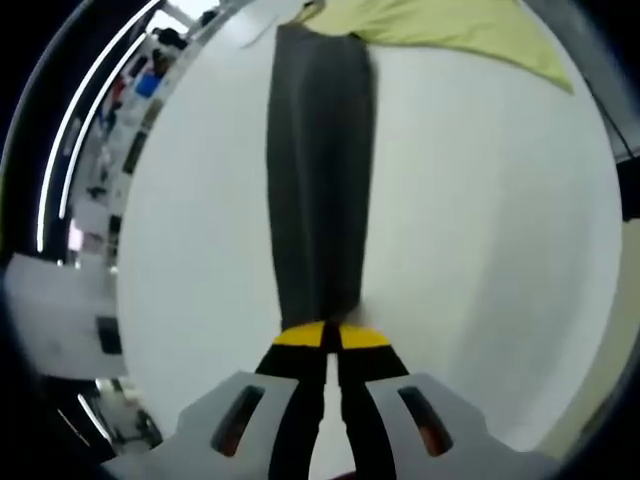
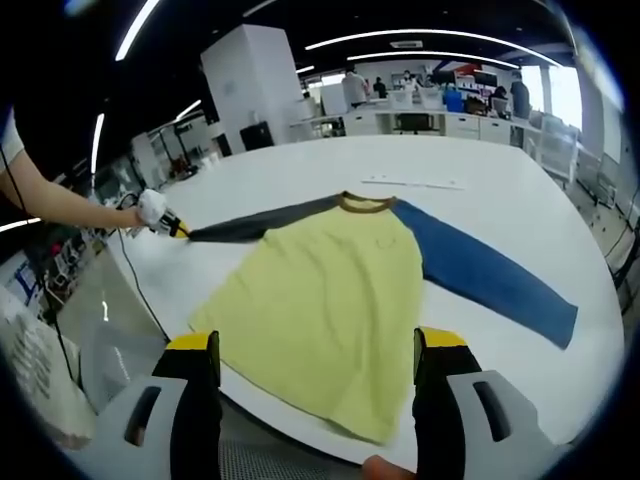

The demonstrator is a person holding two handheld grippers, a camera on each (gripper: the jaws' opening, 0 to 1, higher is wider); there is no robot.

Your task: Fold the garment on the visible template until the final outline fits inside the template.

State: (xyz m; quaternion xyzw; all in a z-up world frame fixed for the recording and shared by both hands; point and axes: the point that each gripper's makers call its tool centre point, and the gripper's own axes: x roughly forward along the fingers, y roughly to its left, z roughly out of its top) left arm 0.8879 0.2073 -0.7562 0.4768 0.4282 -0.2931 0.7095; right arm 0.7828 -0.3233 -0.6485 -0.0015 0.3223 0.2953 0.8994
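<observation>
A long-sleeved shirt with a pale yellow body point(image 2: 325, 310), a brown collar, one dark grey sleeve point(image 2: 262, 223) and one blue sleeve point(image 2: 490, 275) is laid flat on a white table point(image 2: 480, 200), sleeves spread to either side. In the right gripper view, the right gripper point(image 2: 316, 355) is seen with its yellow-tipped black jaws held wide apart, nothing between them, above the yellow hem at the near table edge. At the far end of the dark grey sleeve, the left gripper point(image 2: 170, 225) is seen, carried by a person's bare arm point(image 2: 60, 205).

In the left gripper view, the left gripper point(image 1: 330, 337) is shown with its jaws closed together on the cuff end of the dark grey sleeve point(image 1: 320, 170), which stretches straight away across the table point(image 1: 480, 230) to the yellow body point(image 1: 450, 25). An office space with desks and people is visible behind the table.
</observation>
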